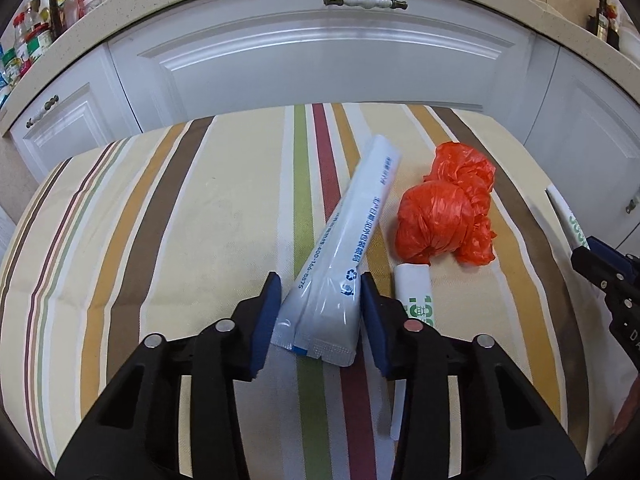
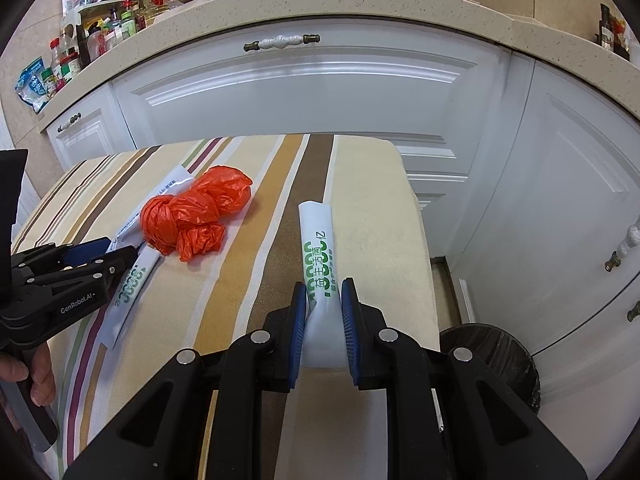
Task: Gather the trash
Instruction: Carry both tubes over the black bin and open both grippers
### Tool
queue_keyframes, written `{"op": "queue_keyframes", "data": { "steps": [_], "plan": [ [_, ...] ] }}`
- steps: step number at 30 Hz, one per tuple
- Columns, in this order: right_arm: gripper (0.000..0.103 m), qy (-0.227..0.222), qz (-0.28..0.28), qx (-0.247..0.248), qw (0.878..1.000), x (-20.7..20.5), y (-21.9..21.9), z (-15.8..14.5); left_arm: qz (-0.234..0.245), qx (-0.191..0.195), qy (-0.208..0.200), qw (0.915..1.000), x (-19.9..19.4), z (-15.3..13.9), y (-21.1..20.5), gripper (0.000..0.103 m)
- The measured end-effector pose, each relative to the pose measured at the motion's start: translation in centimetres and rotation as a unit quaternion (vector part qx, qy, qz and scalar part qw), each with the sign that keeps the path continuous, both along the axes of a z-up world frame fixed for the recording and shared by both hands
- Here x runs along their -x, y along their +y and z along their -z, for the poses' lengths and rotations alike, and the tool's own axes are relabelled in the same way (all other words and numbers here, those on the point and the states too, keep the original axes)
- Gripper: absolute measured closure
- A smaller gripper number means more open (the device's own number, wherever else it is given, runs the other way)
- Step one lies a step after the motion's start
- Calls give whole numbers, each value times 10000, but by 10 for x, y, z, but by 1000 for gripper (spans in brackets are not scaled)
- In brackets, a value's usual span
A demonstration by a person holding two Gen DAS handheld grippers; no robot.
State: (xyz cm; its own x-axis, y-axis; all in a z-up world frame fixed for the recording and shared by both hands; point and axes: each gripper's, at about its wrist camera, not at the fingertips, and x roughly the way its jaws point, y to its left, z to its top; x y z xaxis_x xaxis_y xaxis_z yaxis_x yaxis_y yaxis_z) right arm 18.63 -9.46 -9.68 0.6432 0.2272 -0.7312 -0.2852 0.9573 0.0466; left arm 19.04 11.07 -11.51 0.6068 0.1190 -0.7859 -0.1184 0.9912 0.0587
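1. Left wrist view: the left gripper (image 1: 320,294) has its blue pads against both sides of a long white sachet with blue print (image 1: 348,236), grasping its near end. The sachet lies on the striped cloth (image 1: 180,208) and runs away to the far right. Just right of it sits a crumpled orange plastic bag (image 1: 448,208), with a small white packet with green print (image 1: 414,284) at its near side.
2. Right wrist view: the right gripper (image 2: 323,308) is clenched on a white tube-like packet with green lettering (image 2: 318,240), which points away over the cloth's right part. The orange bag lies well to the left. White cabinet doors (image 2: 304,92) stand beyond.
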Motion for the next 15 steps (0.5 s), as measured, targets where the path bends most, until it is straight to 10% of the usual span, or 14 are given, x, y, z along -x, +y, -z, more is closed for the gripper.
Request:
{"op": "queue_keyframes", "data": {
  "steps": [15],
  "plan": [
    [84, -118, 144, 11, 9998, 15, -6, -6, -3, -96, -223, 9997, 34, -15, 3, 76]
  ]
}}
